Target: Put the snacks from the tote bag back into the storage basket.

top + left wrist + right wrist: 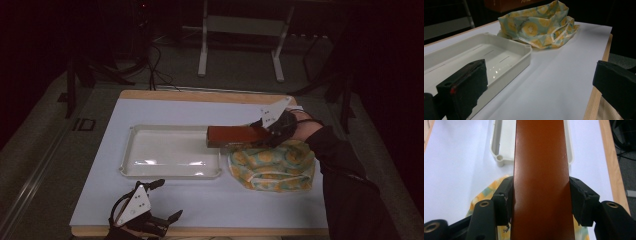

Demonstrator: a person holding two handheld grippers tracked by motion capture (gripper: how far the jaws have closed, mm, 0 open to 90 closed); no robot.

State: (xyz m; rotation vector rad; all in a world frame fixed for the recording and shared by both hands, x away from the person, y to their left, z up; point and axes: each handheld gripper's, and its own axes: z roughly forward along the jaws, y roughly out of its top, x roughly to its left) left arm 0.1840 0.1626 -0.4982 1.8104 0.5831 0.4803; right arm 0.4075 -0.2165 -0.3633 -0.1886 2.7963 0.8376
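In the high view, the right tool (263, 131) is gripping a reddish-brown box (235, 136) by one end and holding it in the air over the right edge of the white tray (131, 165), above the lemon-print cloth bag (272, 167) that is lying just beside the tray near the counter's (210, 205) right edge. The left tool (167, 202) is resting at the counter's near edge, jaws apart and gripping nothing.

In the left gripper view, the left tool (539, 85) is standing wide open over bare counter (554, 82), with the tray (522, 56) empty and the bag (539, 27) crumpled at its far corner.

In the right gripper view, the right tool's (540, 197) jaws are clamping both long sides of the box (540, 170), which is pointing out over the tray's (496, 152) corner.

Judging from this, the box is lifted clear of the bag but not yet set down; lowering it into the tray and letting go are left.
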